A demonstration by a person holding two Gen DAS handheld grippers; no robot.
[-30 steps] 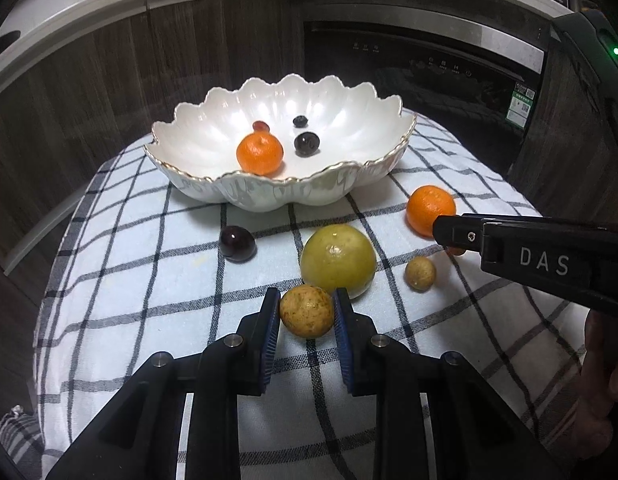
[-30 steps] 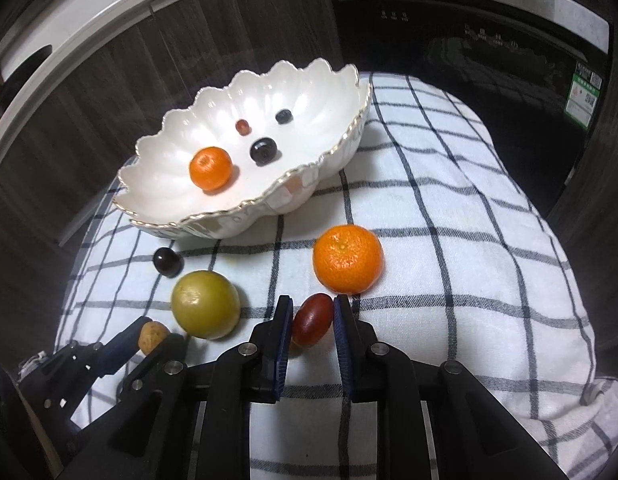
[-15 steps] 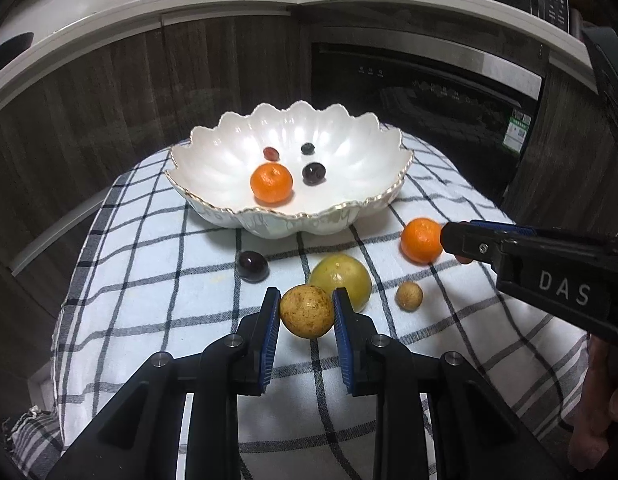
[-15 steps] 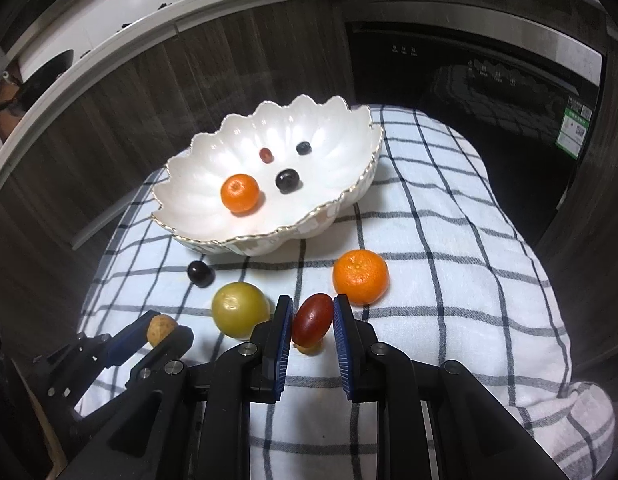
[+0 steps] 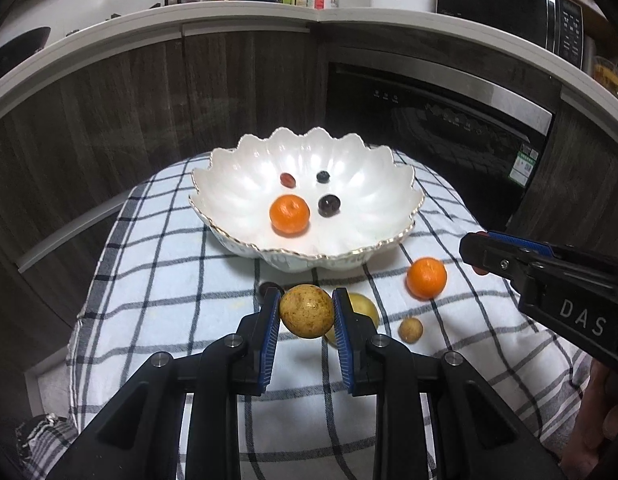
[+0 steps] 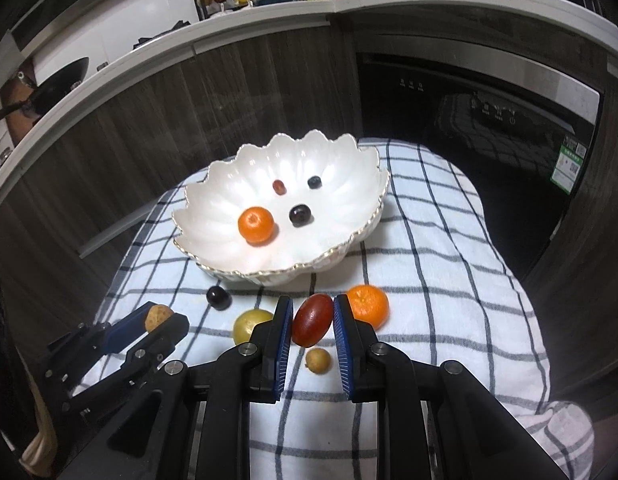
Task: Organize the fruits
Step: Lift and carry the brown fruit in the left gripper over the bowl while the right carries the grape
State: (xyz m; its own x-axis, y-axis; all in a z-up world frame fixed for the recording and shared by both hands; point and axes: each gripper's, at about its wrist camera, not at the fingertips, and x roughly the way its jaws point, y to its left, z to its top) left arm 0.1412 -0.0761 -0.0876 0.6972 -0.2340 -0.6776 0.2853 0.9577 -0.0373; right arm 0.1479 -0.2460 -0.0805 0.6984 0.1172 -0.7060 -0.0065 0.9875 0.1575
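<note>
Progress at this entry stood at roughly the halfway mark, by my count. Inside the scalloped white bowl (image 5: 405,216), well ahead of both sets of jaws, four pieces already lay: one mandarin (image 5: 289,215), one dark grape (image 5: 329,205), a small red fruit (image 5: 287,179) and a blueberry (image 5: 323,176). I had the left gripper (image 5: 307,312) pinching a speckled tan fruit (image 5: 306,311) squarely between its blue pads, held clear above the checked cloth (image 5: 161,280). The right gripper (image 6: 312,320) was clamped on an oblong red fruit (image 6: 312,320), likewise off the cloth. Four items were left on the cloth: a yellow-green fruit (image 6: 249,323) just left of the right jaws and partly hidden behind the left ones, a second mandarin (image 6: 368,305) just beyond the right jaw tip, a small tan fruit (image 6: 318,360) below the right jaws, and a dark plum-coloured fruit (image 6: 218,297) ahead and to their left, near the bowl's foot. I judged the two held pieces were bound for the bowl; the four on the cloth would need further picks.
</note>
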